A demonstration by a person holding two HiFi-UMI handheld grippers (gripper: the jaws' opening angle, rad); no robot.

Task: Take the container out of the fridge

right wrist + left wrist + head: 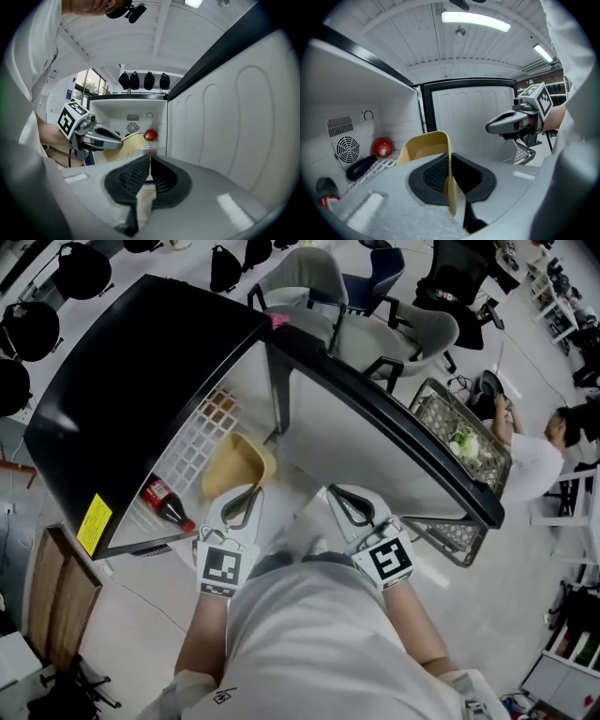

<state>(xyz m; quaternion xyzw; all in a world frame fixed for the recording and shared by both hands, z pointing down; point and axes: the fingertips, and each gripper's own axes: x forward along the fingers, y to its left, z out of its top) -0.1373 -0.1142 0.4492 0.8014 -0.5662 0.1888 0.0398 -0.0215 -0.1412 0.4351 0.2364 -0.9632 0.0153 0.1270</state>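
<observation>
The writing first: on the black side of the fridge (122,399) there is a yellow sticker (95,523), but its print is too small to read. The dark bottle (167,500) that lies on the white wire shelf (199,444) has a red label, and I also cannot read the words on it. Each hand-held gripper carries a cube with a black and white square marker, without letters.

The container (234,463) is a pale yellow plastic tub with rounded corners and an open top. Its wall is thin and the inside looks empty. It hangs tilted at the mouth of the fridge, over the front part of the wire shelf, just beside the open door (375,460).

The left hand-held gripper (251,491) pinches the near wall of the container: the yellow edge stands between the two dark pads. The right hand-held gripper (334,493) has its jaws pressed together with nothing between them. It is near the left one, in front of the white inner face of the door.

Deeper inside, a red round thing (382,146) sits on the shelf beside a small fan grille (347,148).
</observation>
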